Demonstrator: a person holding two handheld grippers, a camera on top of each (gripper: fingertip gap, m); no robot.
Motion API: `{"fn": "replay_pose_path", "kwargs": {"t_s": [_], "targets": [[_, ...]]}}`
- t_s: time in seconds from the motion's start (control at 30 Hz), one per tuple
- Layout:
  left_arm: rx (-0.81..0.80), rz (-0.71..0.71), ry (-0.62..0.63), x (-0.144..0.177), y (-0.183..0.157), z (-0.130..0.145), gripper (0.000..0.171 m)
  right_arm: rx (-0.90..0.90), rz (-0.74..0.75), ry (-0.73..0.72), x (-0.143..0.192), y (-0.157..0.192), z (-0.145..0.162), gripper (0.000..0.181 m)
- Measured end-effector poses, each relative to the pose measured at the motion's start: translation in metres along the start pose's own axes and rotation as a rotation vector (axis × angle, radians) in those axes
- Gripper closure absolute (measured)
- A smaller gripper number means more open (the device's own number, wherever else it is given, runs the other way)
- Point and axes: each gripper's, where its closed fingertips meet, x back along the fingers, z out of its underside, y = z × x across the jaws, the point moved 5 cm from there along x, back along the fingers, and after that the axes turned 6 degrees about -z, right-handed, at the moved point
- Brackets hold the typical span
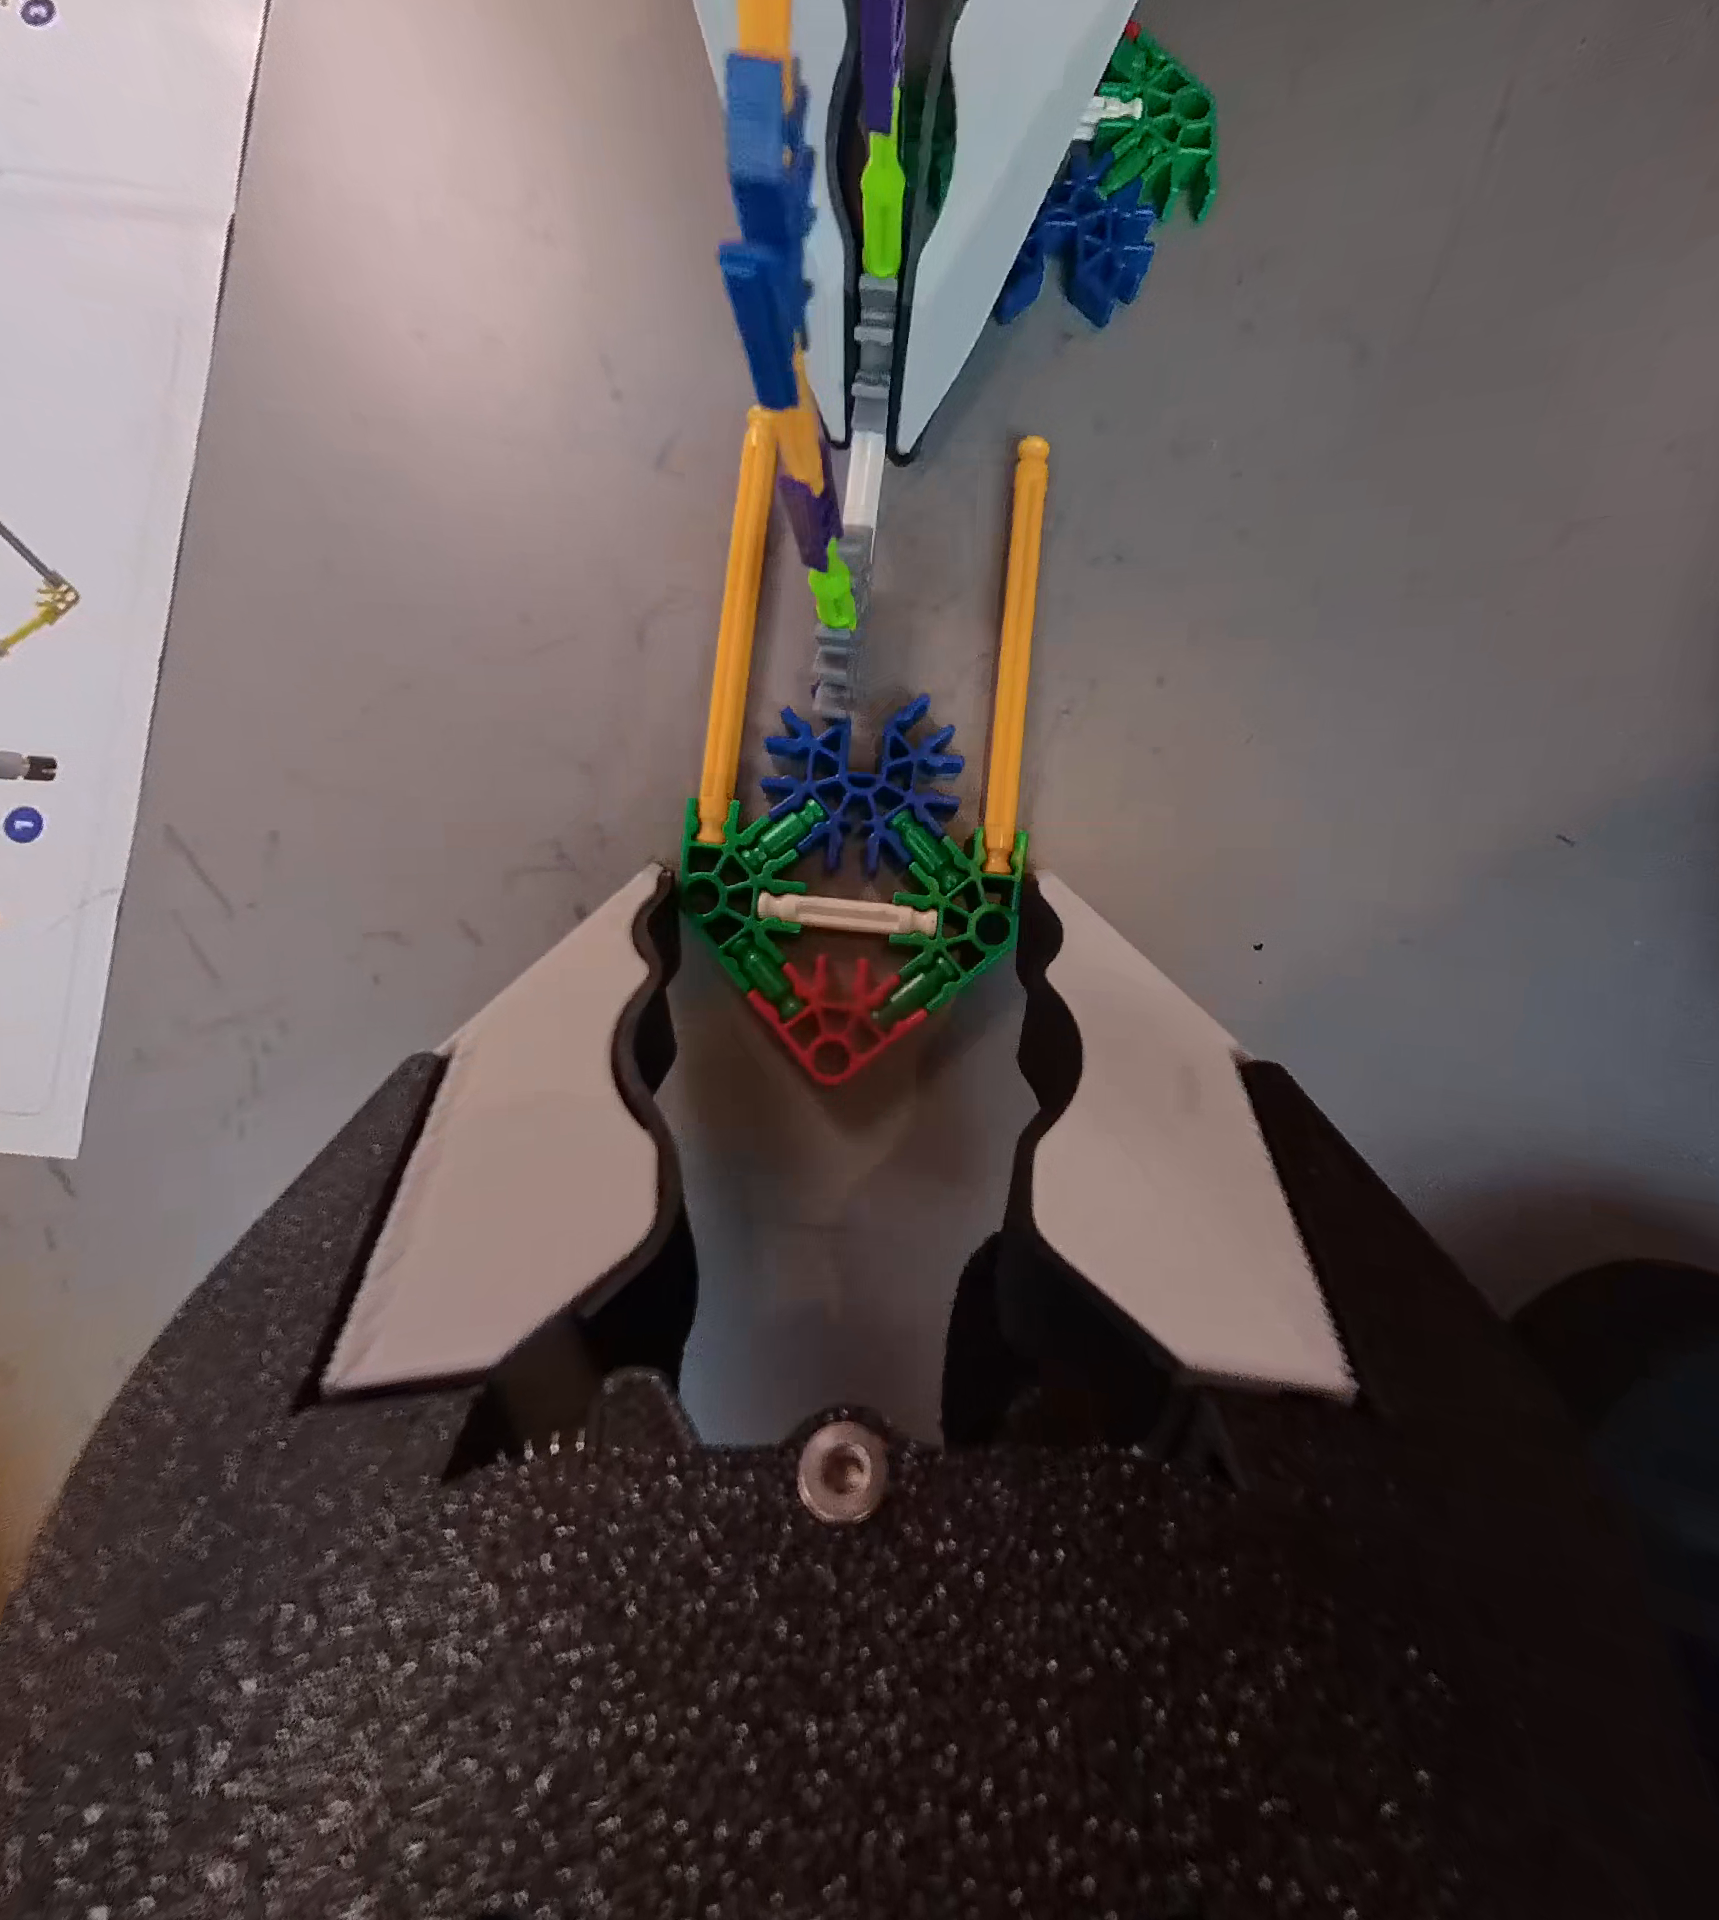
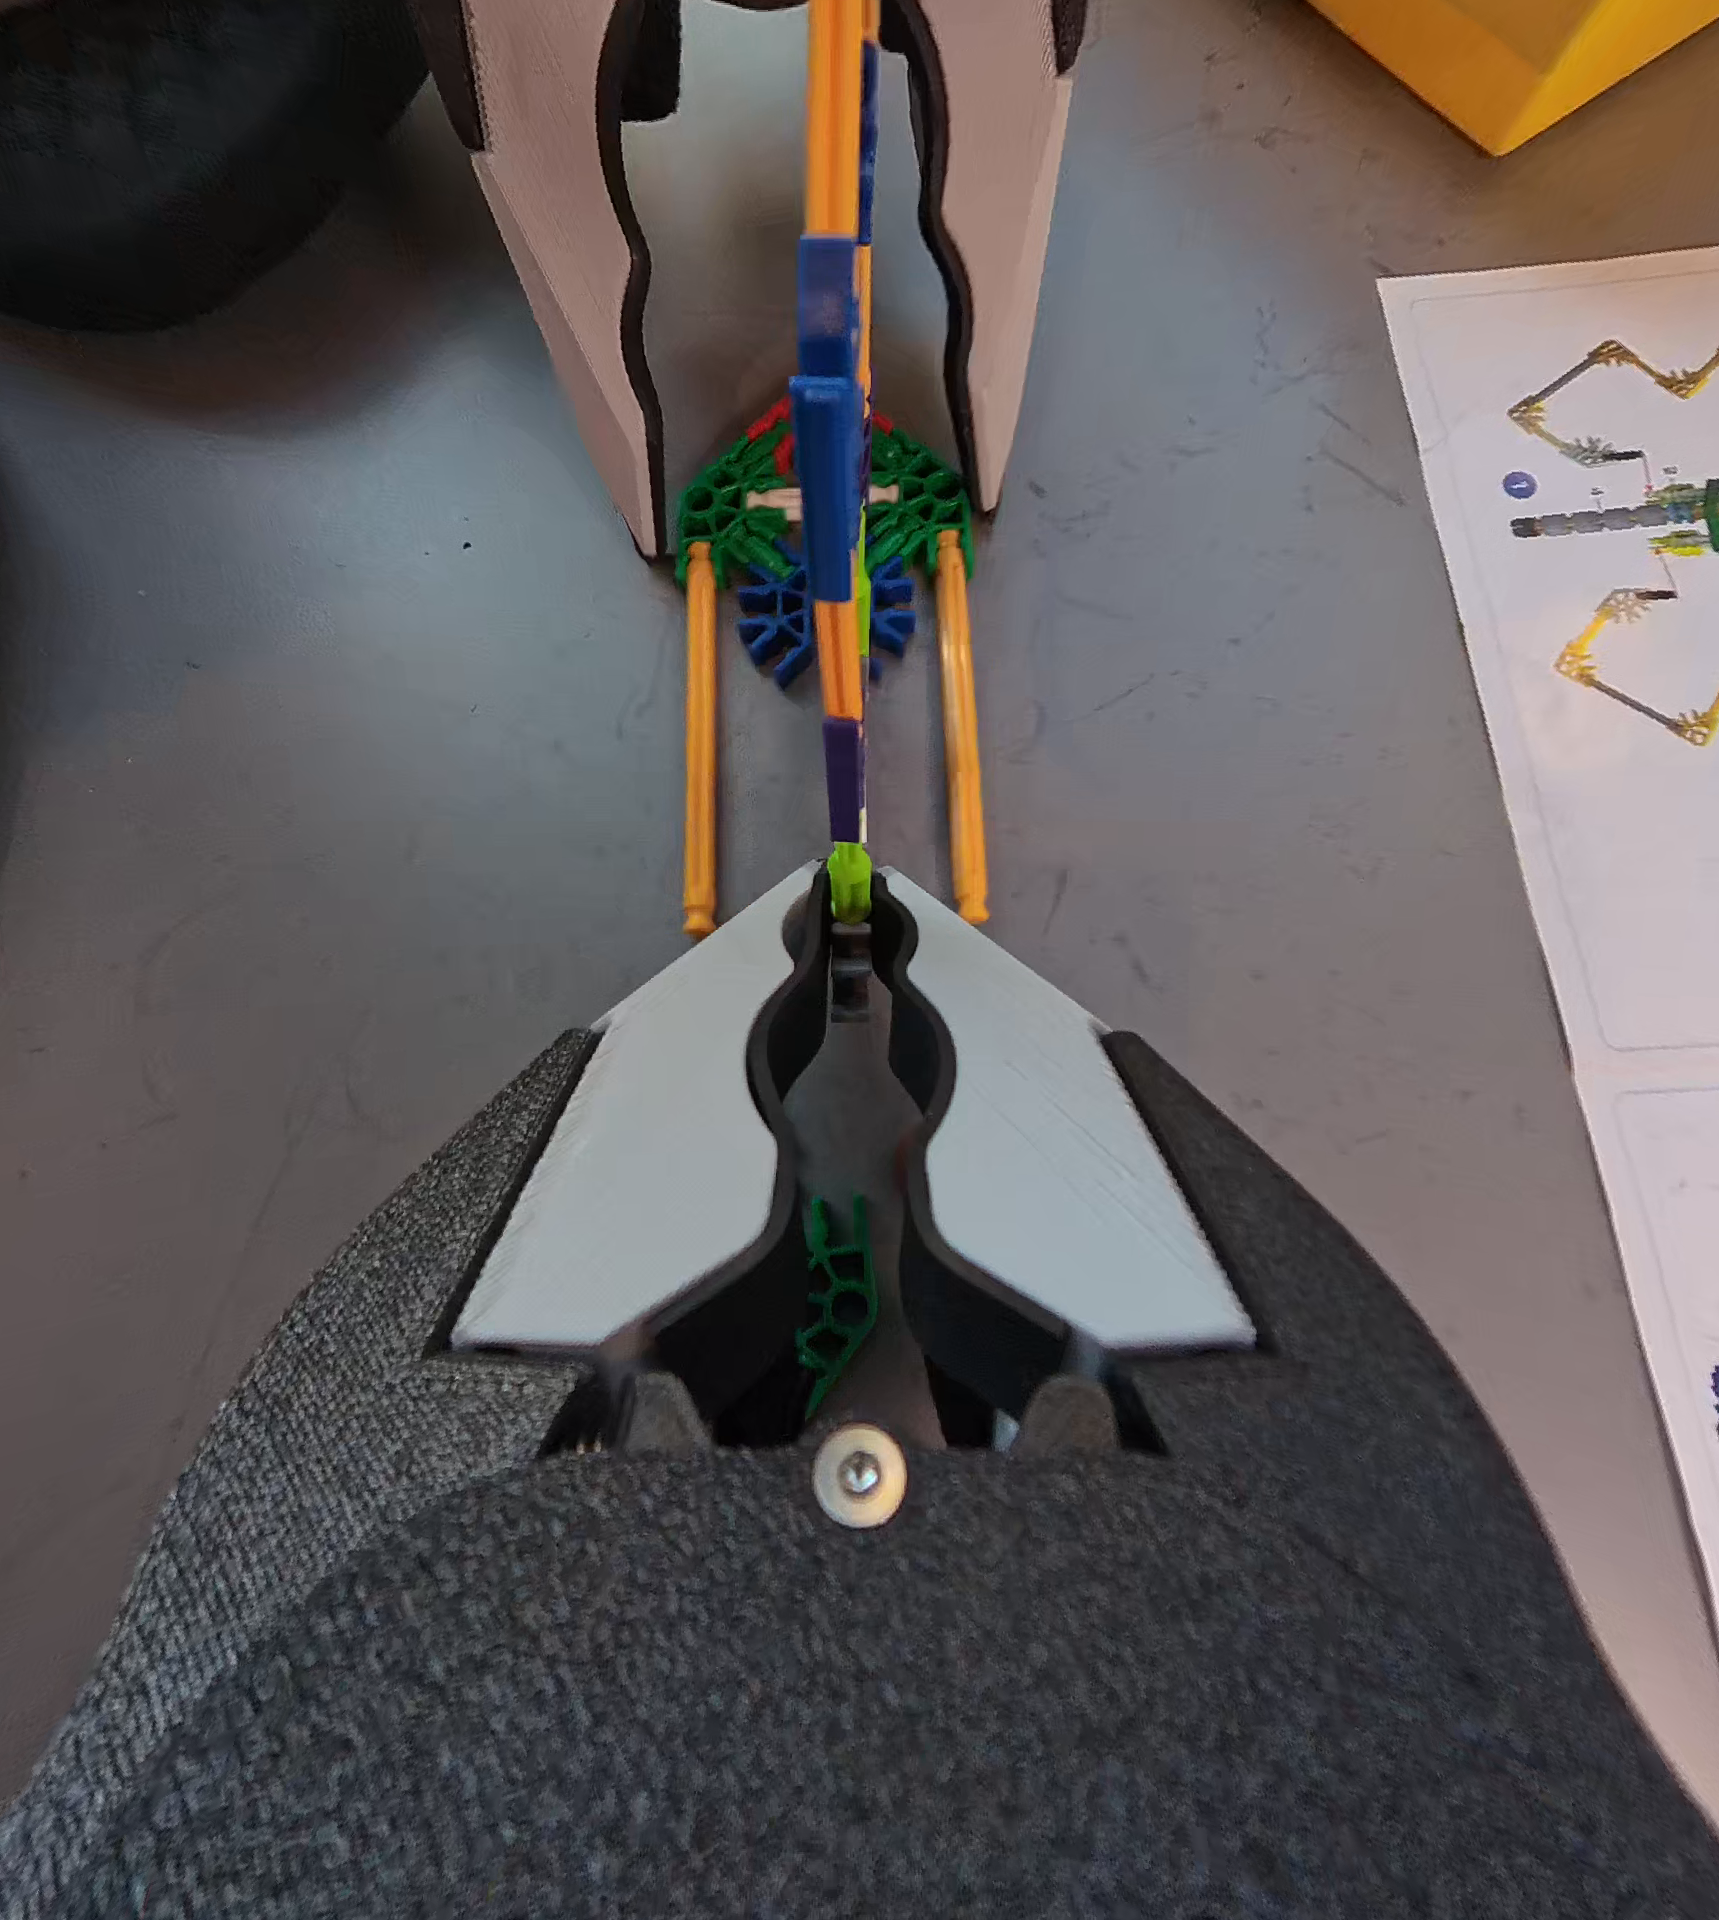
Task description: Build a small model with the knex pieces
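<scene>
A flat piece (image 1: 839, 1029) of green, red and blue connectors, with a white rod and two orange rods, lies on the grey table (image 1: 1354, 623). My left gripper (image 1: 850, 904) is open, its fingertips either side of the piece's green corners, close to them. My right gripper (image 2: 850, 904) is shut on a long rod chain (image 2: 827, 488) of orange, blue, purple, lime and grey parts. It grips at the lime part and holds the chain above the flat piece (image 2: 720, 509). A green connector (image 2: 839, 1299) sits inside its jaws. The right gripper (image 1: 870, 447) enters the left wrist view from the top.
A printed instruction sheet (image 1: 34, 520) lies on the table, also in the right wrist view (image 2: 1665, 831). A loose green and blue connector cluster (image 1: 1135, 177) lies beyond the right gripper. A yellow box (image 2: 1520, 52) stands at the table's edge. Dark fabric (image 2: 107, 156) lies beside the left gripper (image 2: 819, 520). Spacing between my two grippers at the tips: around 8 centimeters. The green connector (image 2: 839, 1299) lies some 7 centimeters from my right tips, 15 centimeters from my left tips.
</scene>
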Motion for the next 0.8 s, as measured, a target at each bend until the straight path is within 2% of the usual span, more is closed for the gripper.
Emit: {"fn": "replay_pose_path", "kwargs": {"t_s": [0.27, 0.8], "targets": [[-0.018, -0.004, -0.06, -0.008, 0.001, -0.009, 0.106, 0.004, 0.013, 0.022, -0.003, 0.003, -0.001, 0.176], [-0.014, 0.015, -0.094, -0.012, 0.002, -0.014, 0.107, -0.033, 0.017, 0.034, -0.004, 0.003, -0.001, 0.178]]}}
